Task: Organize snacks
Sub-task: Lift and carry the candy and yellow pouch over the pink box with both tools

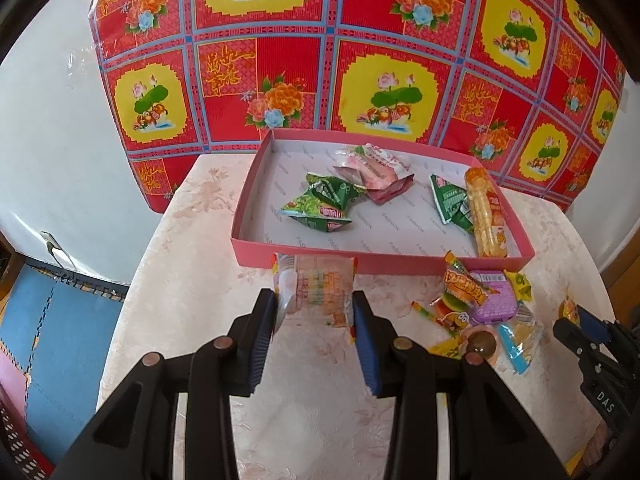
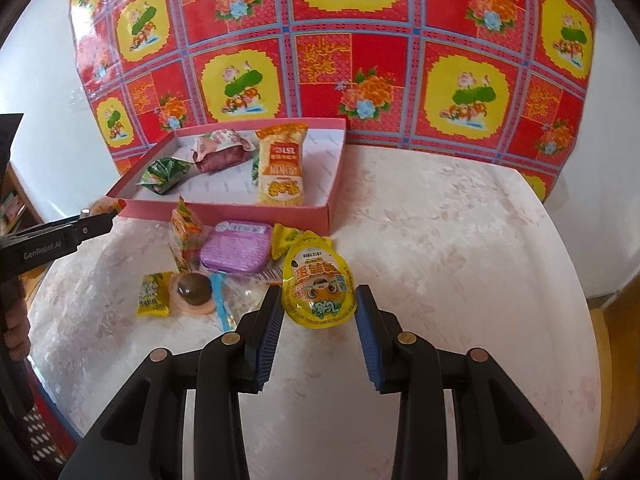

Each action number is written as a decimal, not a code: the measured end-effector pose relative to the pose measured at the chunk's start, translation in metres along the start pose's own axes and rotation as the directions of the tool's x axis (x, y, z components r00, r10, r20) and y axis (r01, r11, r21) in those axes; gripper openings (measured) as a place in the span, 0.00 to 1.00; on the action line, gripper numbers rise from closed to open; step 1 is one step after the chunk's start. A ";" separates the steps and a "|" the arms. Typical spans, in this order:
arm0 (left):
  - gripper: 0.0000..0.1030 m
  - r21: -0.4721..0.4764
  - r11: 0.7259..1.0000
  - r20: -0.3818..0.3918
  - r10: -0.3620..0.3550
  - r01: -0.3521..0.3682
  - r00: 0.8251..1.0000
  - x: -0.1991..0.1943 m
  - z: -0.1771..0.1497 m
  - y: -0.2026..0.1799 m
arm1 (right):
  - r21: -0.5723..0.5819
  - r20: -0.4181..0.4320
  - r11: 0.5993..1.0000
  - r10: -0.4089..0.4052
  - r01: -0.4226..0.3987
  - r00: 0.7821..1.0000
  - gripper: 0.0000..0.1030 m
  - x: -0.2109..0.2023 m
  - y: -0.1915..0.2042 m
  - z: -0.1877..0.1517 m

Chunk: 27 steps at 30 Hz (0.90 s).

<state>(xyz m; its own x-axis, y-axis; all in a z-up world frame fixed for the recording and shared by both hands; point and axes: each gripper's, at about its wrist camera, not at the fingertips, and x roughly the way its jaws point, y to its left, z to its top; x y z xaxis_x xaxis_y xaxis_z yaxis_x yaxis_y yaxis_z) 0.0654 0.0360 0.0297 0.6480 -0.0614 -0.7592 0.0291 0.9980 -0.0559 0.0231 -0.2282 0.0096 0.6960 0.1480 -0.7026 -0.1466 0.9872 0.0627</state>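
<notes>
My left gripper is shut on a clear snack packet with orange print, held just in front of the near wall of the pink box. The box holds green packets, a pink packet and a long orange-yellow packet. My right gripper is shut on a yellow egg-shaped snack, above the table, right of a loose pile with a purple case. The pink box lies beyond the pile.
The pale round table has its edge curving at the right and front. A red patterned cloth hangs behind it. The snack pile lies right of my left gripper. The left gripper's side shows in the right wrist view.
</notes>
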 end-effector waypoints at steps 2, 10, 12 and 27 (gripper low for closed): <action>0.39 -0.001 1.000 0.002 -0.002 0.002 1.000 0.000 0.000 0.000 | -0.006 0.004 1.000 0.006 -0.006 1.000 0.36 0.001 0.003 0.004; 0.39 0.001 1.000 0.012 -0.011 0.011 1.000 -0.002 0.003 -0.001 | -0.001 0.013 0.999 0.042 -0.042 0.999 0.36 0.003 0.010 0.021; 0.39 0.003 1.000 0.013 -0.013 0.013 1.000 -0.002 0.004 -0.001 | 0.003 0.015 0.999 0.052 -0.052 0.999 0.36 0.004 0.011 0.026; 0.39 0.023 0.999 0.030 -0.028 0.027 0.999 0.003 0.020 -0.011 | -0.025 0.044 0.995 0.102 -0.101 0.994 0.36 0.009 0.032 0.057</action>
<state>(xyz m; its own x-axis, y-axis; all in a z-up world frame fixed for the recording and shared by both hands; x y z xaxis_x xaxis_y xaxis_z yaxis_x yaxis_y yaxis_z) 0.0825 0.0251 0.0414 0.6696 -0.0886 -0.7374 0.0645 0.9960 -0.0612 0.0648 -0.1916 0.0462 0.7074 0.2508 -0.6608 -0.2339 0.9653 0.1161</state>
